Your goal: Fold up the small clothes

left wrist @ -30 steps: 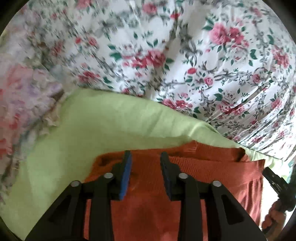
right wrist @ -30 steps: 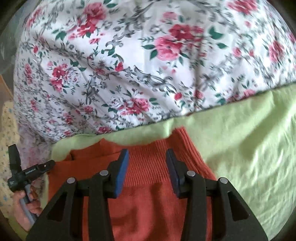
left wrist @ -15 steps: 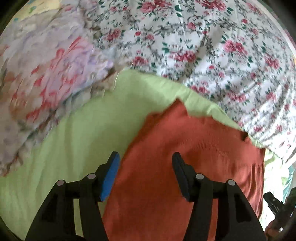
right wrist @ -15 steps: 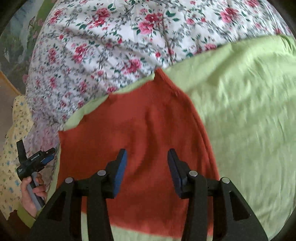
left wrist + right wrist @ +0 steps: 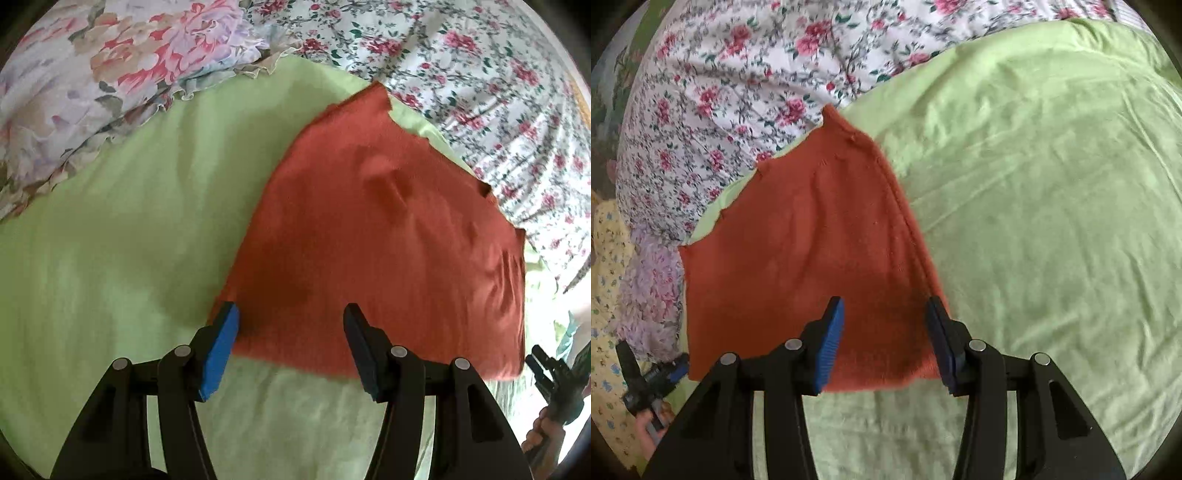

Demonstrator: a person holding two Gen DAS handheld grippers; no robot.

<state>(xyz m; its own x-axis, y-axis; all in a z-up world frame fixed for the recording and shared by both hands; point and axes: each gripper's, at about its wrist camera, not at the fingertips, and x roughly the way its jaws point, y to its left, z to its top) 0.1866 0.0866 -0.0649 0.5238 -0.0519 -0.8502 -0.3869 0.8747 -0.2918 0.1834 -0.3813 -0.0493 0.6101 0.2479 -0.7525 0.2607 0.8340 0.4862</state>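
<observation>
Left wrist view: the left gripper (image 5: 290, 325) is seen released above the near left corner of an orange knitted garment (image 5: 388, 236), its blue-padded fingers (image 5: 218, 354) spread apart with nothing pinched between them. Its jaws have just been opening, and only the flat cloth below is seen in the gap. The garment is laid flat as a folded, roughly four-sided panel on a light green sheet (image 5: 122, 229), which is spread over a bed. A few soft wrinkles are seen across the garment's middle. A ruffled pillow with large pale flowers (image 5: 110, 66) is seen at the far left, resting on the green sheet's edge, and a white bedcover with small red roses (image 5: 480, 66) is spread beyond the garment's far edge. At the lower right rim the other gripper's black tip is glimpsed, held by a hand (image 5: 543, 435).

From the right wrist view, the right gripper (image 5: 884, 332) is likewise seen released over the near right corner of the orange knitted garment (image 5: 798, 251), no fabric being clasped; its right finger is lined up just over the garment's right seam. The light green sheet (image 5: 1034, 203) is spread wide to the right, and the white bedcover with small red roses (image 5: 738, 81) is seen behind. The left gripper (image 5: 646, 376) is caught at the lower left edge.
</observation>
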